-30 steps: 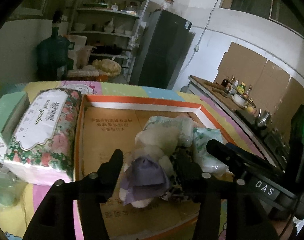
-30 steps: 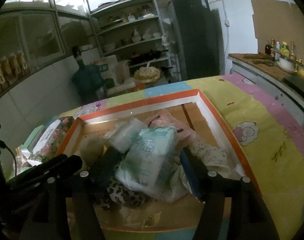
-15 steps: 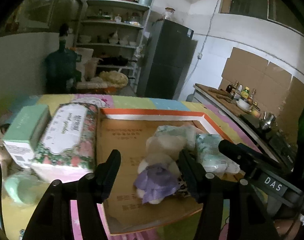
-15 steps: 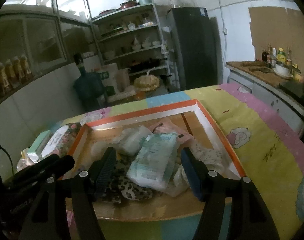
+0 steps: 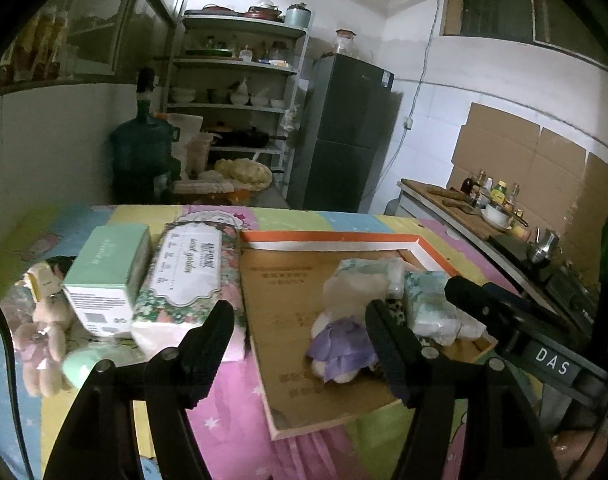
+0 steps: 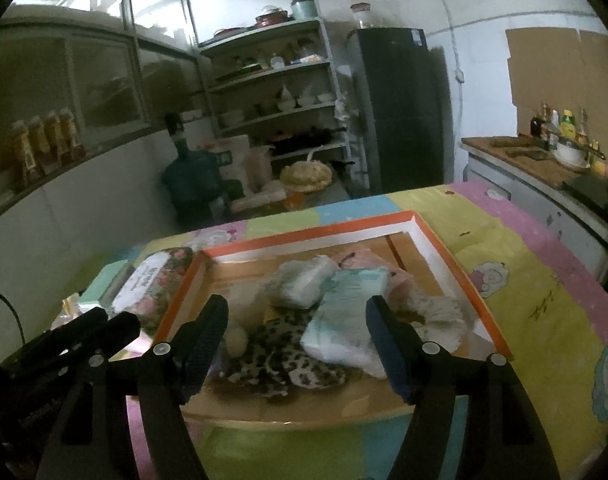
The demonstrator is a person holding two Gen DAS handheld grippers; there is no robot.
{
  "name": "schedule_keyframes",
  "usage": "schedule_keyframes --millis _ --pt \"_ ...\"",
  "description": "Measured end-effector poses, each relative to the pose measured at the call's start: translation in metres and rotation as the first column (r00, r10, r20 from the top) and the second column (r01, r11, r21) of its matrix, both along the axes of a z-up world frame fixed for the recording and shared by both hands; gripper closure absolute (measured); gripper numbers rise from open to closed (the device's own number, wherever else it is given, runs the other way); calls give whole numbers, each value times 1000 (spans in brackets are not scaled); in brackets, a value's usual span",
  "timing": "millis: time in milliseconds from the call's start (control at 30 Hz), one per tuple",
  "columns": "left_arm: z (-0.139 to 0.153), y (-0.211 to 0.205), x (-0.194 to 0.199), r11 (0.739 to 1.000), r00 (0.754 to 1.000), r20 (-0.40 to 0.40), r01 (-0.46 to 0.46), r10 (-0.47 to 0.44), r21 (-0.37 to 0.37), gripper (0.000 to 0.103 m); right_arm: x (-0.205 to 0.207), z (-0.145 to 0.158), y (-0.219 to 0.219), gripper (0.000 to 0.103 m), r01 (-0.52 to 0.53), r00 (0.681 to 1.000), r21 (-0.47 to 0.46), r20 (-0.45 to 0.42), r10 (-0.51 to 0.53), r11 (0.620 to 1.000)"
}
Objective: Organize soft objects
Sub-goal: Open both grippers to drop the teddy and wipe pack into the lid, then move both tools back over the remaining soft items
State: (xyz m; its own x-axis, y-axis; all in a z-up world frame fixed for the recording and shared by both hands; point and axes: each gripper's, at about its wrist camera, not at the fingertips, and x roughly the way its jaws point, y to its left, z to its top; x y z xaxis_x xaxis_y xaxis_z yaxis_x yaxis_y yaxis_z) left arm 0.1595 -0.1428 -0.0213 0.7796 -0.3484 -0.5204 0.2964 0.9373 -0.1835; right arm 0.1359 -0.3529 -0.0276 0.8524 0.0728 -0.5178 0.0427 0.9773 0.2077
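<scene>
Kitchen surface (image 5: 240, 432) carries one orange-rimmed tray (image 5: 328, 236); one purple-dressed plush (image 5: 340, 344) at its 6 o'clock; both grippers' (image 5: 300, 344) (image 6: 296, 340) jaws opening, empty.

White capitals "DAS" stood on the body of the right hand-held gripper (image 5: 552, 364), seen from the left wrist. Left of the cardboard tray (image 5: 332, 236), the floral tissue pack (image 5: 188, 272) carried a white label in script too blurred to read.
</scene>
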Motion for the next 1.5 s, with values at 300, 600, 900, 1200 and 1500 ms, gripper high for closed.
schedule_keyframes --millis 300,600,900,1200,1500 --pt "9 20 -21 999 998 47 -37 36 22 35 -10 7 27 30 -40 999 -17 20 40 999" --pt "16 42 -34 995 993 78 -94 92 25 35 -18 15 50 30 -75 996 -25 43 76 997" --pt "20 66 -47 987 983 113 -154 148 48 35 -25 22 75 30 -117 991 -31 68 119 993" --pt "22 92 -59 979 973 135 -197 188 53 35 -26 24 106 30 -168 983 -39 73 171 985" --pt "23 130 -69 961 953 145 -274 267 35 35 -31 24 134 30 -213 973 -45 82 216 976"
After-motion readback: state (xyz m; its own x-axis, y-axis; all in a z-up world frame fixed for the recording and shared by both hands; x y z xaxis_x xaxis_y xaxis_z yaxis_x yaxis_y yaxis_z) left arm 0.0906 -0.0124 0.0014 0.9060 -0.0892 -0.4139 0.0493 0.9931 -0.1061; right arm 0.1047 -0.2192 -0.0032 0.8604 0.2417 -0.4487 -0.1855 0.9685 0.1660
